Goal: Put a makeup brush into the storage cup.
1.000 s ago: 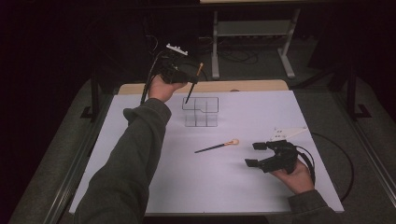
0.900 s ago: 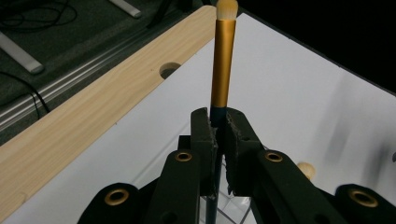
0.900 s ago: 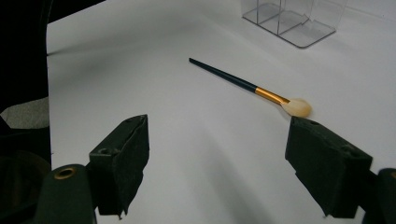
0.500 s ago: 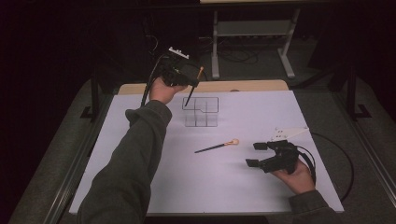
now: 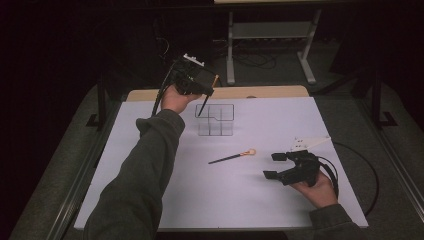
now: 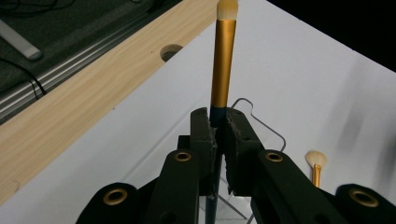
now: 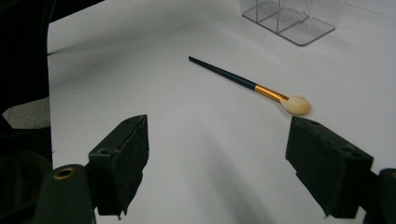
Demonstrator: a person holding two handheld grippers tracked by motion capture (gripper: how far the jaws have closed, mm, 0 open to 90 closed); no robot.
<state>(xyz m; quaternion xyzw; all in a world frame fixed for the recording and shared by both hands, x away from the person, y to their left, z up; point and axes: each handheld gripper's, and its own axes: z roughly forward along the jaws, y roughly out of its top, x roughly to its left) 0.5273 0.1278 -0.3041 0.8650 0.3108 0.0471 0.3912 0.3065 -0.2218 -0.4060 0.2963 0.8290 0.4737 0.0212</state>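
We see the brush [image 6: 223, 60] clamped between the left gripper's [image 5: 200, 85] closed jaws, handle tip dipping into the clear organizer [image 5: 215, 120] near the tabletop's far edge. Right gripper [image 5: 274, 165] rests wide open, empty, near a second brush [image 5: 232, 157].

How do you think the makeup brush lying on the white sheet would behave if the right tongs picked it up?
The loose brush looks thin, so it is probably light and stiff. Its round handle may roll if nudged on the smooth white sheet. The fluffy head would likely squash, so the open right tongs should probably take the handle.
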